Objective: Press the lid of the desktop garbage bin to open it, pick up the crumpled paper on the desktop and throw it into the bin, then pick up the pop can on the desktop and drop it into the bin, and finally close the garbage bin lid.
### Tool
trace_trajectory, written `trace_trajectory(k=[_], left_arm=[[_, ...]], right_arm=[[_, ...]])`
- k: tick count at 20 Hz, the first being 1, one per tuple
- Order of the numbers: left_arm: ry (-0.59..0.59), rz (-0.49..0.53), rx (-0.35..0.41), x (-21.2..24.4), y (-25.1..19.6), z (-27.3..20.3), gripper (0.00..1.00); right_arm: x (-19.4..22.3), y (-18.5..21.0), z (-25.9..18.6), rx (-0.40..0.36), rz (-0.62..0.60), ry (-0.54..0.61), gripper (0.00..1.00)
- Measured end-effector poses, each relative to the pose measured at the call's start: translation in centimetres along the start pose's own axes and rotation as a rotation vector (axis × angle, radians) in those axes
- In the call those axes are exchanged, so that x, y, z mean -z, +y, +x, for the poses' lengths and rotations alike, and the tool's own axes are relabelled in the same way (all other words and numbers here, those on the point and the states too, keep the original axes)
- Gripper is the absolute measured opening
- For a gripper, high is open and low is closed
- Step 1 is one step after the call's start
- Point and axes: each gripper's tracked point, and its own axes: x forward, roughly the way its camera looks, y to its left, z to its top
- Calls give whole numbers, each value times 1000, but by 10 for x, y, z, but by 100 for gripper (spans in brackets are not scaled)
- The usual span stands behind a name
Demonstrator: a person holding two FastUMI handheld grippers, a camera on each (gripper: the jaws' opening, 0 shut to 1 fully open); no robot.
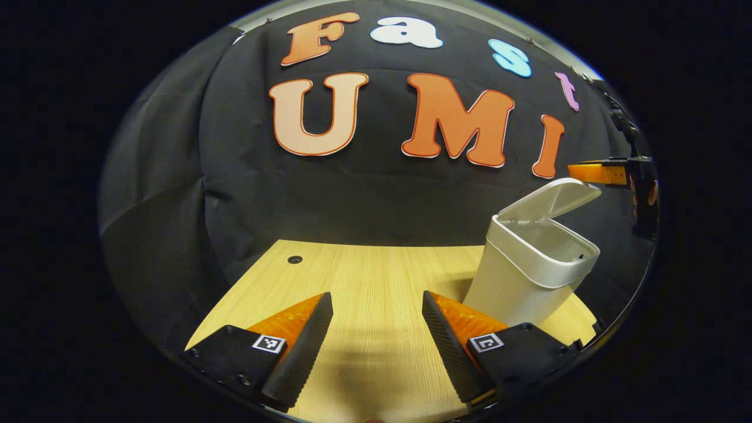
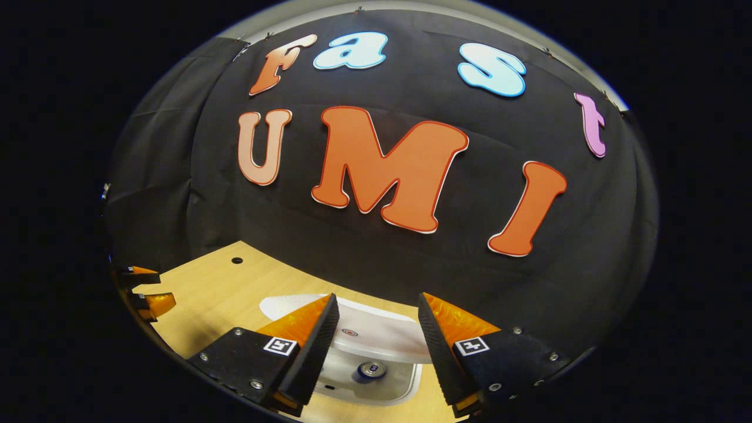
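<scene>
Bin (image 2: 370,376) lies below the right hand-held gripper (image 2: 376,317), spread wide, empty.

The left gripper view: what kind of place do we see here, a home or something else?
Probably a staged recording booth, not a real home. A black cloth wall hangs behind a bare light-wood desktop, which carries a small white garbage bin with its lid raised. In the right gripper view a pop can lies inside.
</scene>
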Motion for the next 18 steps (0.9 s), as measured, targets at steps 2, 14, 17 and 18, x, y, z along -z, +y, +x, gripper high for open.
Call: trace_trajectory(k=[2,14,17,18], left_arm=[[5,13,9,0,-2,2,98],[37,64,64,2,-10,11,98],[34,77,83,-1,-15,13,99],[34,77,87,-1,-15,14,98]], right_arm=[[14,4,-3,-9,32,28,82],[97,42,-16,-13,150,178,78],[109,49,-19,-19,202,197,77],[110,50,-19,-16,221,189,78]])
